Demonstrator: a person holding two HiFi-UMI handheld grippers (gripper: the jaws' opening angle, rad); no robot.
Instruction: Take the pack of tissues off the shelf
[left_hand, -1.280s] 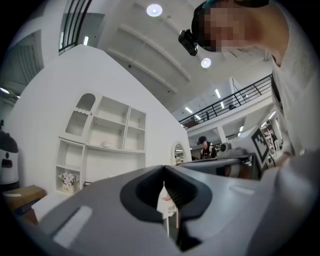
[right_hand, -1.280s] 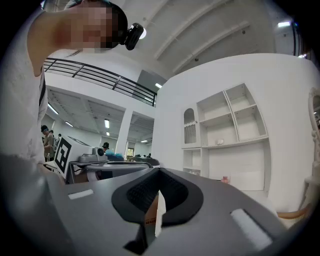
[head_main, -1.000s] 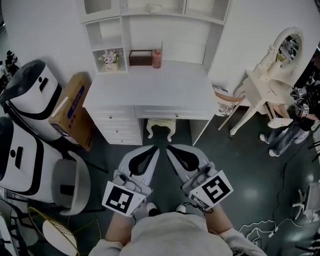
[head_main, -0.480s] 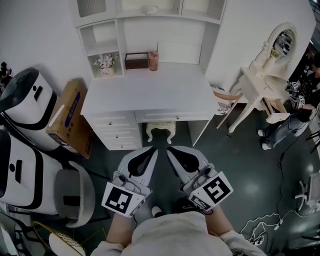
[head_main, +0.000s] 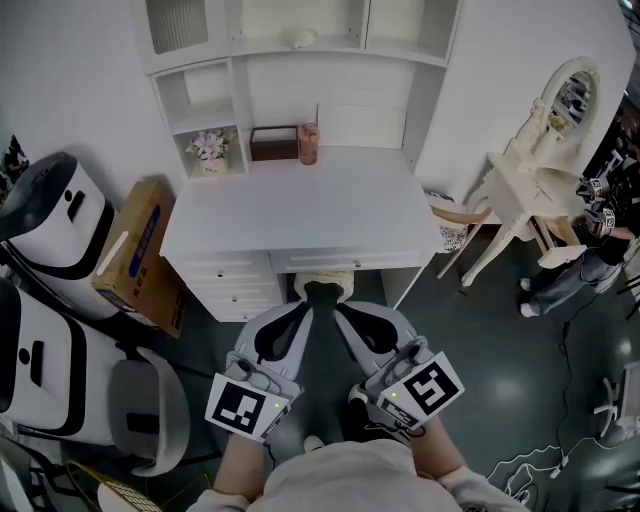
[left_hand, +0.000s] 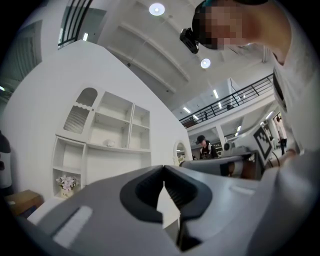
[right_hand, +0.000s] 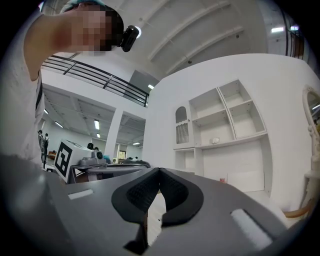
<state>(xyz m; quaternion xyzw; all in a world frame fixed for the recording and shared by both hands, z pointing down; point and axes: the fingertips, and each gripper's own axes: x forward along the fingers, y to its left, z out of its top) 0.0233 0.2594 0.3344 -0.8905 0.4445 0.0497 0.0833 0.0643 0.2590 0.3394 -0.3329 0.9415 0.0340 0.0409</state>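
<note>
Approach step: the left gripper (head_main: 296, 318) and right gripper (head_main: 348, 318) are both closed and empty, short of the white bench (head_main: 300, 205). What looks like the small white tissue pack (head_main: 300, 38) lies on the upper shelf (head_main: 255, 50). Next, 1 gripper must open and reach up.

White desk (head_main: 300, 215), white shelves (head_main: 250, 62). Dark brown box (head_main: 274, 143), pink cup (head_main: 308, 143), pink-and-white flowers (head_main: 208, 146). Tan carton (head_main: 135, 250) with blue print. Left gripper (head_main: 301, 312) and right gripper (head_main: 340, 312) are grey with black pads and black-and-white square markers. Floor (head_main: 480, 360) is dark grey-green.

Left gripper (head_main: 306, 312), right gripper (head_main: 340, 312) near white desk (head_main: 300, 215).
</note>
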